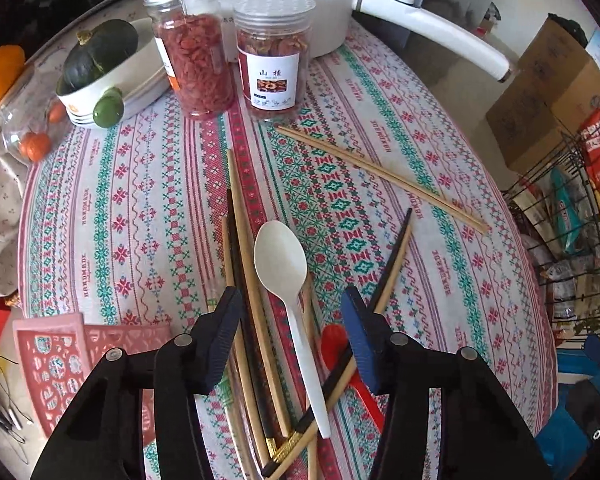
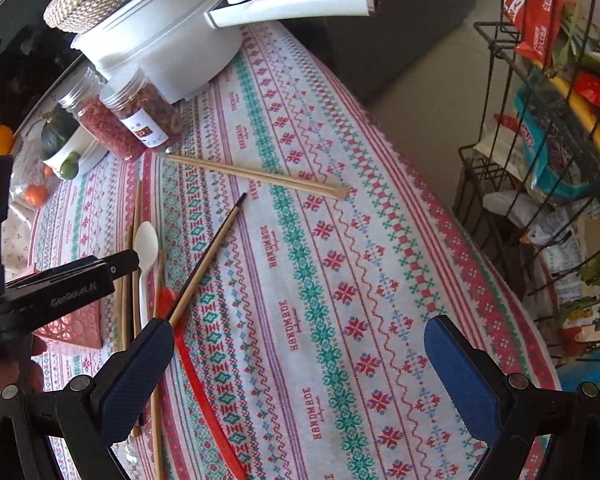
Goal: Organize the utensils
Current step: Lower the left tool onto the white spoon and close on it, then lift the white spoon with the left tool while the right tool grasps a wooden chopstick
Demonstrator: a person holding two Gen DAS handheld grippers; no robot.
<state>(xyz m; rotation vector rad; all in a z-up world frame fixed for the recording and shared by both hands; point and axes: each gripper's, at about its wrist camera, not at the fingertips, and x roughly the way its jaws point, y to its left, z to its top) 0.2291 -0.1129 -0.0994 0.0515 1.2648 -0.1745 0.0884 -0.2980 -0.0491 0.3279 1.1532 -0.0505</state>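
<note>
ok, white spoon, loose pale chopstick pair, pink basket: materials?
White spoon: likely plastic, matte, thin moulded handle. Pale chopstick pair: looks like bamboo or wood, unfinished tan. Pink basket: likely moulded plastic, cut-out lattice.

1. We see a tabletop (image 1: pixel 140 184) covered by a cloth patterned in red, green and white bands, daylight falling across it.
2. Beyond its far edge stands a dark grey sofa (image 2: pixel 400 40).
3. The floor (image 2: pixel 432 120) beside it looks pale beige.
4. A black wire rack (image 2: pixel 496 184) stands to the right, stuffed with colourful packets.
5. Cardboard boxes (image 1: pixel 548 96) sit on the floor near the rack.
</note>
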